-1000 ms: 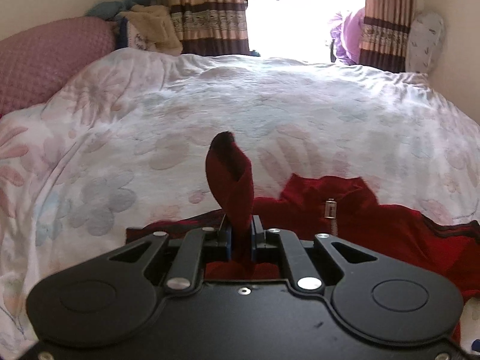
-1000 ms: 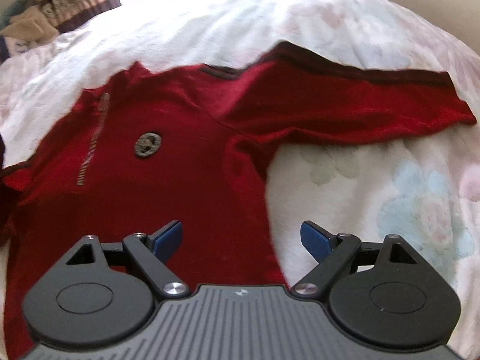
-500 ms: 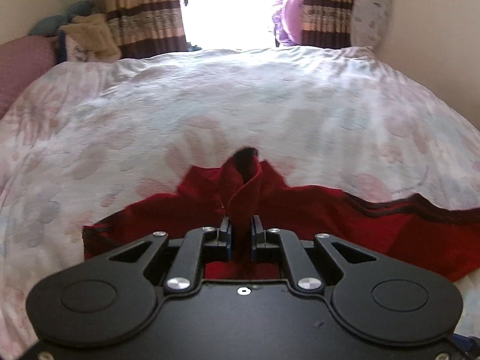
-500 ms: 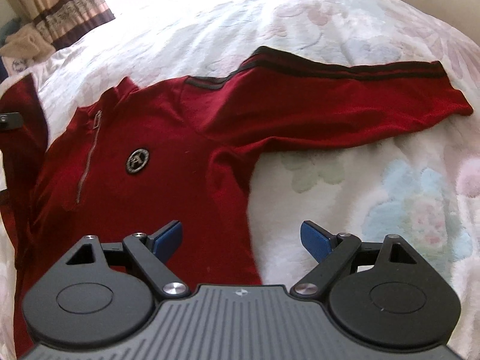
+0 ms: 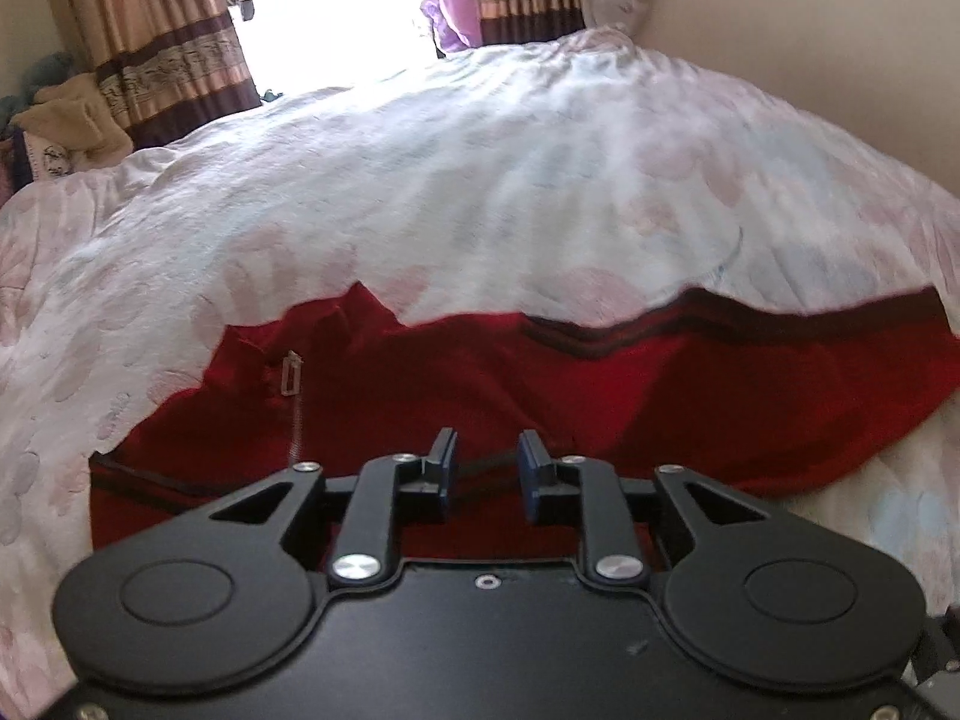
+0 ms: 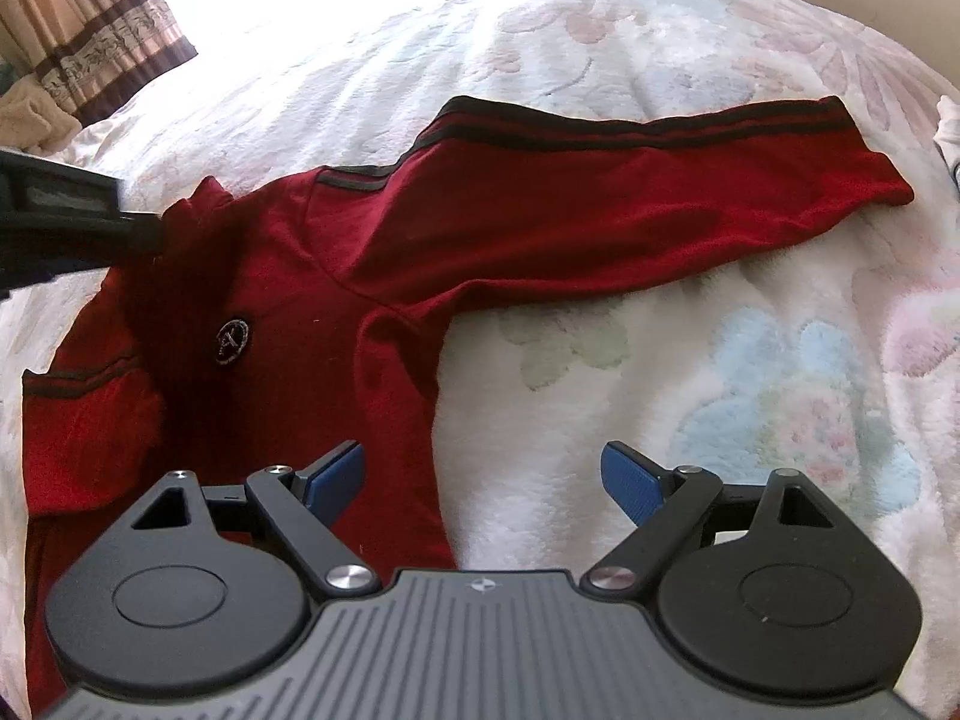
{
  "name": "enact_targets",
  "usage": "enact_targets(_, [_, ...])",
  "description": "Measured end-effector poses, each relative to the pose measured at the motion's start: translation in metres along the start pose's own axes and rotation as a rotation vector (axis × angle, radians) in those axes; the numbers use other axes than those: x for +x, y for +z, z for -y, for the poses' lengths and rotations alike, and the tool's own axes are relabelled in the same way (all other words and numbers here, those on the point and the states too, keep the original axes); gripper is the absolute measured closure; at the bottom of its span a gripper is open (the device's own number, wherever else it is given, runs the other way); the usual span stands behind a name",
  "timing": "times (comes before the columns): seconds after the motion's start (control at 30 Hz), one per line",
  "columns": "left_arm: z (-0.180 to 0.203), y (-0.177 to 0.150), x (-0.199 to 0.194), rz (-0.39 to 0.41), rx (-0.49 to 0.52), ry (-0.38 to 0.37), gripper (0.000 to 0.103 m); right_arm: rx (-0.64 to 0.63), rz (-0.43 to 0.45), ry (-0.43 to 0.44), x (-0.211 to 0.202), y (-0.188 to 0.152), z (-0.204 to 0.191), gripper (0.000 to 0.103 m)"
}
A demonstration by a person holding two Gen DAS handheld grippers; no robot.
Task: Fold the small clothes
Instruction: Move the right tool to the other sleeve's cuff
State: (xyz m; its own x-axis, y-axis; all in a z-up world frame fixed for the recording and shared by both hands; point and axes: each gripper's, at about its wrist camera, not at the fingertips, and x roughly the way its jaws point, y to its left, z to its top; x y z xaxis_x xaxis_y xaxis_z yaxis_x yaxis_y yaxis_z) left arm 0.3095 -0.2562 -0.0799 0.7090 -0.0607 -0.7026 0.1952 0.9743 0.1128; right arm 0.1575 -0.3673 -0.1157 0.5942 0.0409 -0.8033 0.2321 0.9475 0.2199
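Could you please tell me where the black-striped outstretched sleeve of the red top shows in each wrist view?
Left wrist: the sleeve runs across the right middle, ending at the right edge.
Right wrist: the sleeve stretches from upper centre to the upper right, cuff near the right edge.
Shared landmark: the collar of the red top.

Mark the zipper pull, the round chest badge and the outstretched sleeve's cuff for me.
zipper pull point(image 5: 290, 373), left wrist view, on the metal tab below the collar.
round chest badge point(image 6: 231, 340), right wrist view, on the badge's centre.
outstretched sleeve's cuff point(image 6: 864, 147), right wrist view, on the red cloth at the sleeve's open end.
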Motion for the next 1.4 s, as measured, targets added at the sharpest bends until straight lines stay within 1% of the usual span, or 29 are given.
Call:
enact_targets(0.17, [0.006,-0.011,0.011,-0.042,-0.007,-0.018,0.077,0.008,-0.003,-0.008,0.002,0.001,0.005,0.0])
enact_targets(0.37, [-0.009,-0.023,0.005,-0.053,-0.013,-0.003,0.073,0.023,-0.001,-0.023,0.001,0.002,0.01,0.0])
enact_targets(0.47, [-0.029,-0.025,-0.003,-0.048,-0.039,0.01,0.07,0.026,-0.002,-0.037,0.001,0.002,0.013,0.0])
enact_targets(0.53, [-0.044,-0.026,-0.009,-0.046,-0.047,0.026,0.064,0.026,-0.003,-0.047,0.001,0.002,0.013,0.0])
enact_targets(0.6, [-0.058,-0.031,-0.014,-0.05,-0.047,0.049,0.061,0.026,-0.004,-0.057,0.002,0.002,0.013,0.0])
enact_targets(0.67, [-0.075,-0.039,-0.022,-0.05,-0.047,0.068,0.059,0.021,0.0,-0.067,0.001,0.001,0.013,0.0])
enact_targets(0.77, [-0.099,-0.052,-0.031,-0.091,-0.048,0.111,0.058,0.001,0.013,-0.066,-0.002,0.004,0.014,0.0])
enact_targets(0.83, [-0.114,-0.061,-0.039,-0.099,-0.063,0.126,0.057,-0.01,0.026,-0.066,-0.007,0.011,0.021,0.0])
enact_targets(0.93, [-0.134,-0.075,-0.051,-0.096,-0.143,0.123,0.056,-0.013,0.069,-0.069,-0.019,0.023,0.046,0.0])
enact_targets(1.03, [-0.146,-0.087,-0.059,-0.086,-0.217,0.108,0.056,-0.012,0.109,-0.12,-0.029,0.038,0.083,0.0])
enact_targets(1.07, [-0.149,-0.091,-0.062,-0.086,-0.221,0.104,0.056,-0.018,0.122,-0.143,-0.032,0.043,0.096,0.0])
enact_targets(1.13, [-0.147,-0.096,-0.061,-0.101,-0.193,0.104,0.055,-0.02,0.156,-0.185,-0.039,0.053,0.123,0.0])
enact_targets(1.2, [-0.144,-0.101,-0.06,-0.139,-0.154,0.103,0.055,0.021,0.178,-0.207,-0.043,0.063,0.153,0.0])
enact_targets(1.23, [-0.142,-0.103,-0.06,-0.142,-0.147,0.106,0.055,0.053,0.184,-0.198,-0.043,0.068,0.167,0.0])
enact_targets(1.3, [-0.141,-0.11,-0.066,-0.139,-0.153,0.106,0.055,0.137,0.19,-0.145,-0.039,0.077,0.199,0.002])
enact_targets(1.37, [-0.14,-0.116,-0.069,-0.148,-0.158,0.089,0.055,0.219,0.192,-0.088,-0.025,0.087,0.226,0.017])
enact_targets(1.4, [-0.14,-0.12,-0.072,-0.151,-0.16,0.086,0.055,0.243,0.181,-0.085,-0.018,0.092,0.237,0.018])
